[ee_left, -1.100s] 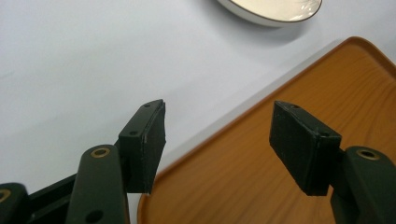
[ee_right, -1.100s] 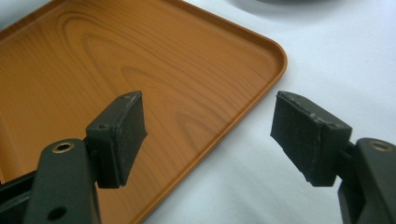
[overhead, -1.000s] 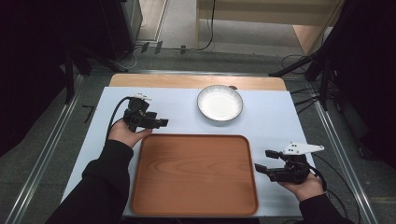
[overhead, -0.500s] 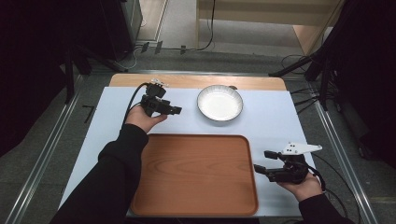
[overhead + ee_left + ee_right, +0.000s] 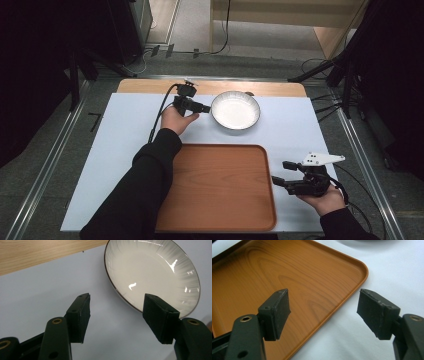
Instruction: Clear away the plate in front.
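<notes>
Left gripper (image 5: 201, 107) has slid across the bench (image 5: 125, 130) toward the bowl (image 5: 235, 110), fingers spread but narrowing, nothing between; it should straddle the near rim squarely before pinching.

Grey floor (image 5: 45, 165), dark surroundings, wooden bench (image 5: 280, 20)
</notes>
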{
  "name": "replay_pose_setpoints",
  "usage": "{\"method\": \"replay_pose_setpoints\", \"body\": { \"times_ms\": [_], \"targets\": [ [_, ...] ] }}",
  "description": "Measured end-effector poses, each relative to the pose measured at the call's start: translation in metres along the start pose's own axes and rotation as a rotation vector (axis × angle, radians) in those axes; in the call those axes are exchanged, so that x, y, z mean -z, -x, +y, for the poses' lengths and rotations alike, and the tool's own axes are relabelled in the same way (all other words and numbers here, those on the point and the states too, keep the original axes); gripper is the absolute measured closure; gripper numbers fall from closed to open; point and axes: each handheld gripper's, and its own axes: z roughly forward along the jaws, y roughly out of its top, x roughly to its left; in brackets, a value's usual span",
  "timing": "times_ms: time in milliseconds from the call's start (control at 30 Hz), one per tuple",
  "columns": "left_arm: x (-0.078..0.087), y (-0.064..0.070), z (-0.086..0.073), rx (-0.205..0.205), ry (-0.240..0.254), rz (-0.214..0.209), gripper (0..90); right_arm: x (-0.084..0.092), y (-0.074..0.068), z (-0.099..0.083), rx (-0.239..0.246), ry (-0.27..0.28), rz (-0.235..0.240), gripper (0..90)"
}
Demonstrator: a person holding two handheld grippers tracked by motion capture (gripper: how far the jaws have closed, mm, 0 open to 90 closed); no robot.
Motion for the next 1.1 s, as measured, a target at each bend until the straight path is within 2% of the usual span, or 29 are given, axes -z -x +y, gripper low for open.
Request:
{"method": "replay_pose_setpoints", "body": {
  "times_ms": [67,200,233,267,333,433,467,500,600,667,733,800,867,967,1000,1067,1100],
  "targets": [
    [-0.012,0.002,0.004,0.019,0.013,0.001,40.2,0.000,0.000,0.000,0.004,0.000,0.001,26.8],
    [-0.031,0.004,0.006,0.101,0.045,-0.007,43.9,0.000,-0.001,0.001,0.010,-0.006,-0.001,27.0],
    [-0.038,0.005,0.006,0.132,0.061,-0.015,45.6,0.000,-0.001,0.001,0.010,-0.007,-0.001,27.0],
    [-0.038,0.005,0.006,0.132,0.061,-0.015,46.9,0.000,-0.001,0.001,0.010,-0.007,-0.001,27.0],
    [-0.048,0.006,0.005,0.161,0.072,-0.020,49.1,0.001,0.000,0.000,0.012,-0.001,-0.001,27.0],
    [-0.057,0.009,0.004,0.187,0.079,-0.004,54.4,0.002,0.001,0.000,0.014,0.001,-0.003,27.1],
    [-0.062,0.009,0.004,0.224,0.085,-0.021,54.4,0.002,0.001,0.000,0.014,0.001,-0.003,27.1],
    [-0.066,0.009,0.003,0.246,0.088,-0.017,54.7,0.002,0.001,0.000,0.010,0.000,-0.004,27.2],
    [-0.072,0.005,0.000,0.342,0.122,-0.028,62.9,0.002,0.002,0.000,0.014,0.009,-0.003,27.2],
    [-0.077,0.001,-0.003,0.387,0.136,-0.045,68.5,0.002,0.003,0.001,0.017,0.012,-0.003,27.4],
    [-0.082,0.004,-0.004,0.372,0.144,-0.018,73.7,0.002,0.004,0.001,0.019,0.013,-0.002,27.4],
    [-0.085,0.007,-0.005,0.373,0.173,-0.001,73.5,0.002,0.004,0.002,0.015,0.018,-0.001,27.5],
    [-0.087,0.007,-0.005,0.392,0.193,-0.014,74.0,0.002,0.004,0.003,0.011,0.013,0.002,27.6],
    [-0.090,0.005,-0.006,0.461,0.222,-0.042,77.5,0.002,0.003,0.007,0.030,0.027,-0.002,27.7],
    [-0.091,0.002,-0.007,0.508,0.226,-0.078,79.1,0.003,0.003,0.008,0.025,0.029,-0.001,27.7],
    [-0.091,-0.003,-0.009,0.561,0.241,-0.118,84.0,0.001,0.003,0.008,0.034,0.023,0.001,27.7],
    [-0.091,-0.006,-0.011,0.595,0.250,-0.152,84.0,0.001,0.003,0.008,0.034,0.023,0.001,27.7]
  ]
}}
